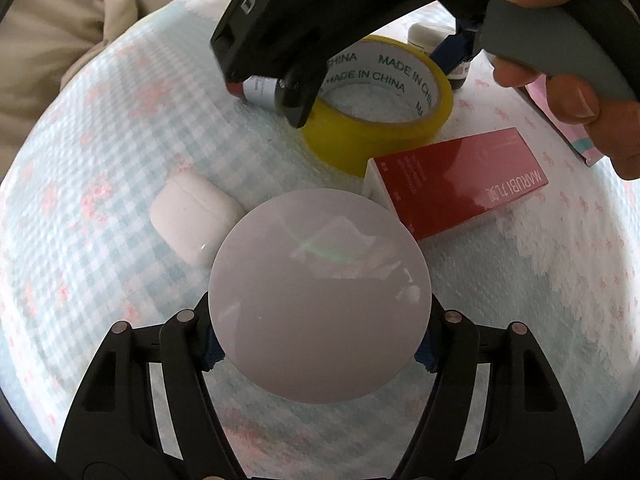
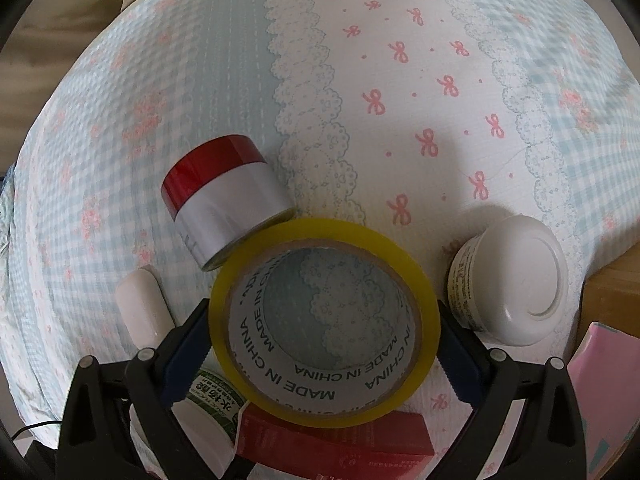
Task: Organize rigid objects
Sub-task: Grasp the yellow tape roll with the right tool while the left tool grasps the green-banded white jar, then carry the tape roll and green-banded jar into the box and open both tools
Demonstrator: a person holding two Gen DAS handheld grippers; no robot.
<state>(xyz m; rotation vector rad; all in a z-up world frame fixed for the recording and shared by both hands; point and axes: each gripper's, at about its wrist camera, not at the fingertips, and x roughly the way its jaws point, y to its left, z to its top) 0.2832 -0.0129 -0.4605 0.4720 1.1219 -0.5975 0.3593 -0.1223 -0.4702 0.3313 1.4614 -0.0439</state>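
A round pale lid [image 1: 312, 272] of an upright container fills the middle of the left wrist view. My left gripper [image 1: 320, 298] flanks it, one finger at each side of its rim. The lid covers the pads' inner faces, so contact is hidden. A yellow tape roll [image 2: 320, 228] lies flat on the bedspread. My right gripper [image 2: 323, 308] straddles it with the jaws wide and a blue pad [image 2: 188, 344] close beside its outer wall on each side. In the left wrist view the right gripper [image 1: 368, 88] reaches down over the same tape roll [image 1: 360, 140], held by a person's hand [image 1: 580, 100].
Around the tape lie a red-and-white jar [image 2: 224, 196], a white cream jar [image 2: 516, 280], a red box [image 1: 460, 184], a white earbud case [image 1: 192, 220] and a green-labelled bottle [image 2: 216, 400]. A pink box [image 2: 600, 392] sits at the right. The patterned bedspread [image 2: 400, 80] stretches beyond.
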